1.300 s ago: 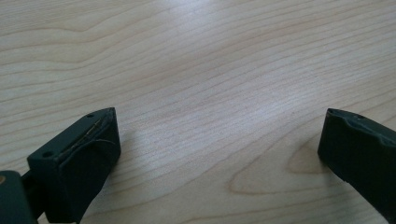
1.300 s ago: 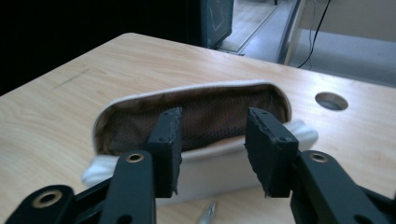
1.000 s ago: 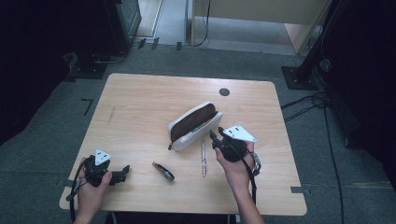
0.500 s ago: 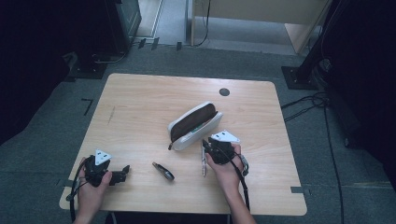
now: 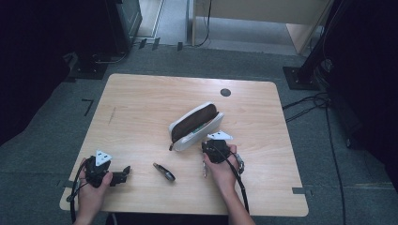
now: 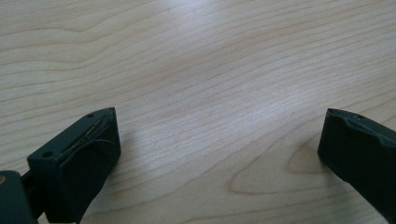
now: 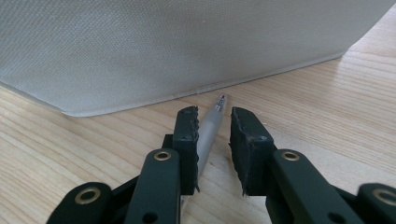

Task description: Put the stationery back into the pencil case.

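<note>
A white fabric pencil case point(image 5: 195, 125) with a dark open mouth lies mid-table; in the right gripper view its side point(image 7: 187, 46) stands right in front of the jaws. A translucent grey pen point(image 7: 208, 128) lies on the wood just before the case. My right gripper point(image 7: 214, 122) has been closing its jaws around the pen: the pen rests against the left pad, and a gap shows at the right pad. In the high view the right gripper point(image 5: 215, 151) points down beside the case. My left gripper point(image 5: 123, 173) rests near the front left edge, with its jaws point(image 6: 219, 135) wide open over bare wood.
A small dark oblong object point(image 5: 164, 171) lies between the two hands. A black round grommet point(image 5: 225, 92) sits in the wooden table point(image 5: 141, 108) near its far edge. Dark stands and cables surround the table on the floor.
My right gripper came down and slightly left from beside the case to the pen on the table. The left hand stayed where it was.
</note>
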### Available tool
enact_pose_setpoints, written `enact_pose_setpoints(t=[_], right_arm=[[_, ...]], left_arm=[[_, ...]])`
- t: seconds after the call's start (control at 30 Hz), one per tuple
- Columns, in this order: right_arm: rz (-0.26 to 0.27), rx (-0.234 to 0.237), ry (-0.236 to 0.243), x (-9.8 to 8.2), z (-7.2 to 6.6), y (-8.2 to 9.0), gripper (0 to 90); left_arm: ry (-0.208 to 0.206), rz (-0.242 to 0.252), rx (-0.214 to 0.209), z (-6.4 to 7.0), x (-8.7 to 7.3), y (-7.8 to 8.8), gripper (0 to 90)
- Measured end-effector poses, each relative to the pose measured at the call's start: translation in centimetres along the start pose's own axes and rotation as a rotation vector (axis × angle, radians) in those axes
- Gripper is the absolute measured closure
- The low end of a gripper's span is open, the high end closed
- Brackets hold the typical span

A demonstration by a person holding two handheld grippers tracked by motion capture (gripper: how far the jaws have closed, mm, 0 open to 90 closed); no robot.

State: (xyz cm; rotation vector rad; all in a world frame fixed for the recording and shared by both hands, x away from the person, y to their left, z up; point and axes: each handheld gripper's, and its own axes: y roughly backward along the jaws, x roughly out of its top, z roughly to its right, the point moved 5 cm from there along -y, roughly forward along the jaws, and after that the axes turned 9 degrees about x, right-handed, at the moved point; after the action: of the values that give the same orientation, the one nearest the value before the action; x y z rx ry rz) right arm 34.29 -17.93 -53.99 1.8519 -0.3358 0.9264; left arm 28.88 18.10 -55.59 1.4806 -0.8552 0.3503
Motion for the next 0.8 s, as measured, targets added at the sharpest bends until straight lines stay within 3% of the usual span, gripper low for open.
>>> enact_pose_setpoints(t=[0.4,0.6,0.67,0.8], right_arm=[[-0.058,0.012,0.027,-0.3,-0.6,-0.6,77.8],[-0.106,0.018,0.133,-0.9,-0.6,0.4,80.5],[-0.132,0.049,0.180,-1.4,-0.6,1.1,80.6],[-0.153,0.088,0.192,-1.9,-0.5,1.7,80.5]], left_arm=[[0.001,0.000,0.000,0.0,0.0,0.0,0.0],[0.000,0.000,0.000,0.0,0.0,0.0,0.0],[0.001,0.000,0.000,0.0,0.0,0.0,0.0],[0.000,0.000,0.000,0.0,0.0,0.0,0.0]])
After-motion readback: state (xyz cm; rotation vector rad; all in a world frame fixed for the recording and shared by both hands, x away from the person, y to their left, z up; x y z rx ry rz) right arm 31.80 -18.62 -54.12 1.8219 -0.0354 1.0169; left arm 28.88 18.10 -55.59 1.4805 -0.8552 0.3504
